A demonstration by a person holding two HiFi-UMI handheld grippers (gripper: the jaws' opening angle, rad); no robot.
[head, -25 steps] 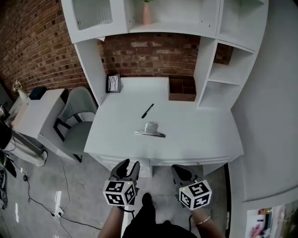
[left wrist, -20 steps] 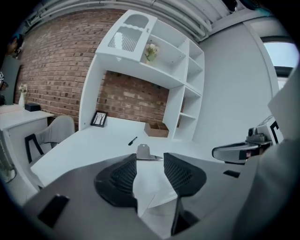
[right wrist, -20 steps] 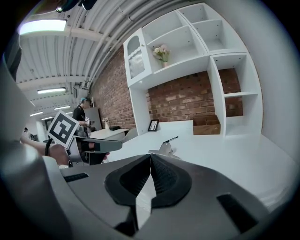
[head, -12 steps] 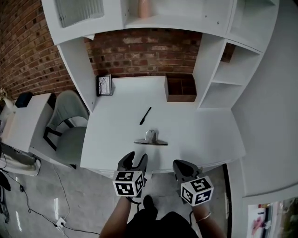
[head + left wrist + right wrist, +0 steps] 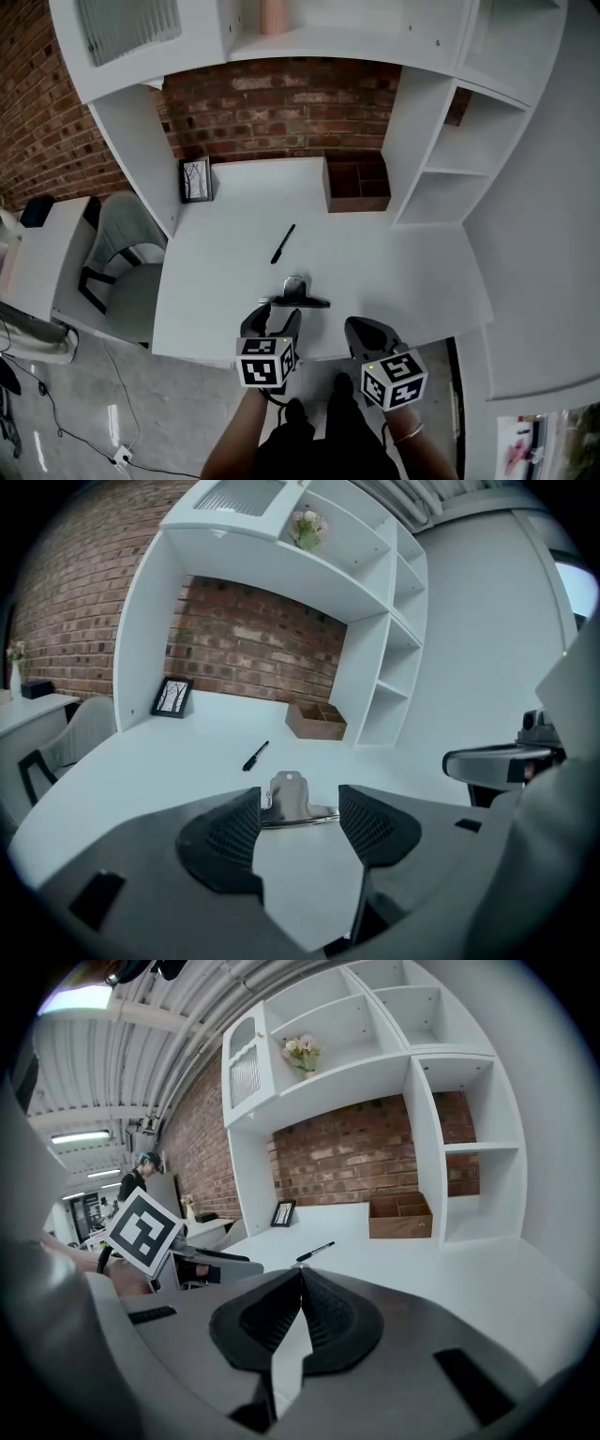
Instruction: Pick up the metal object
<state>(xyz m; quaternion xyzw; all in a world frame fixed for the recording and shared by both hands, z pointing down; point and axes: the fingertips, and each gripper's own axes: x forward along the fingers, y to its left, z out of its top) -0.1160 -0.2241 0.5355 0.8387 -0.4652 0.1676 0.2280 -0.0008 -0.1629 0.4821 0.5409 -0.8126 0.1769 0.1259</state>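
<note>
Left gripper view: the left claw (image 5: pixel 300 817) stands wide, lined up on the metal clip (image 5: pixel 289 791).
Its jaws have just been opening, and nothing sits between the pads; the metal clip lies flat on the white counter (image 5: pixel 394 272) just ahead of the tips, near the front edge, with a black pen (image 5: pixel 283 244) lying farther back. The right claw (image 5: pixel 302 1274) hovers beside the left at the counter's edge, jaws closed together and empty.
</note>
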